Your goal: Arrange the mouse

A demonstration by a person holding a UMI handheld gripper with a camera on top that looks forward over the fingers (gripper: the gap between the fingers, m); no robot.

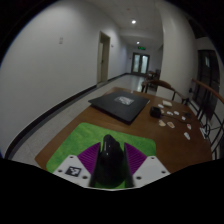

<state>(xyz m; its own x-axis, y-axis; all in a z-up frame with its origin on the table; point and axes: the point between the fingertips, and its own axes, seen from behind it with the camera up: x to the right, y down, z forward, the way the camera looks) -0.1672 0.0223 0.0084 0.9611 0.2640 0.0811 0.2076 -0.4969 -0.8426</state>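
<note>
A black mouse point(108, 162) stands upright between my gripper's two fingers, and the purple pads point(88, 157) press on both its sides. My gripper point(109, 150) is shut on the mouse and holds it over the near end of a green mat point(85, 135) that lies on a wooden table point(165, 145). I cannot tell whether the mouse touches the mat.
A flat black laptop-like slab point(125, 103) lies on the table beyond the mat. A small dark object point(156, 112) and scattered white pieces point(182, 122) lie to its right. A chair point(207, 110) stands at the right. A corridor with doors runs behind.
</note>
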